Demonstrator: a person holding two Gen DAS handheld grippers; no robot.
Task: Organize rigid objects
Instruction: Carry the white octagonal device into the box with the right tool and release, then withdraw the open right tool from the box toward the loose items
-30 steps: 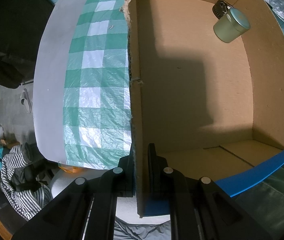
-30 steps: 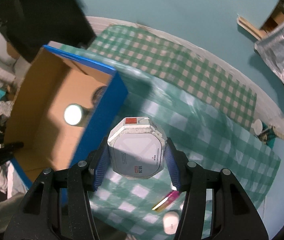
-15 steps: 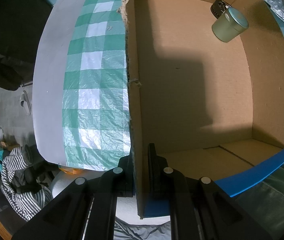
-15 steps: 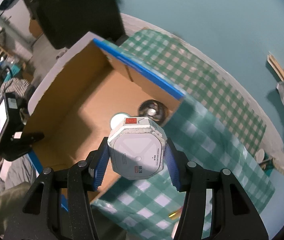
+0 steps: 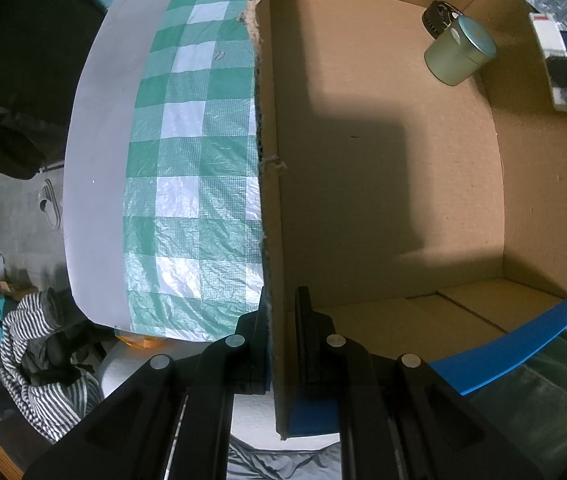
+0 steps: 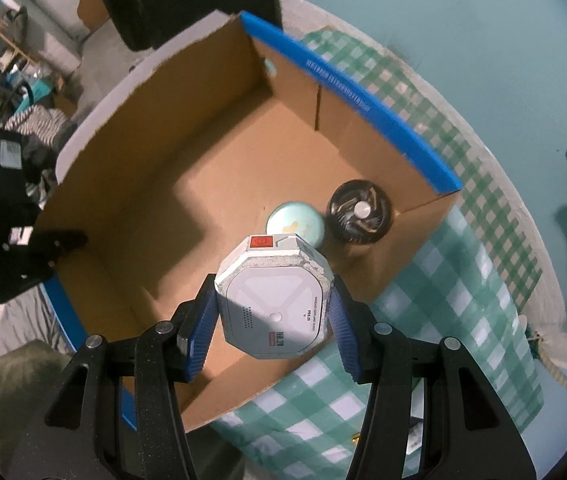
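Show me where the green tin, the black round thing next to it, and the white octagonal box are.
green tin [image 6: 294,220], right wrist view, on its lid.
black round thing [image 6: 359,212], right wrist view, on its silver centre.
white octagonal box [image 6: 273,306], right wrist view, on its front face.

The right gripper [image 6: 271,316], carrying the white octagonal box [image 6: 273,300], now hangs over the open cardboard box [image 6: 187,184] rather than the checkered cloth [image 6: 463,320], and its tip enters the left wrist view's upper right edge.
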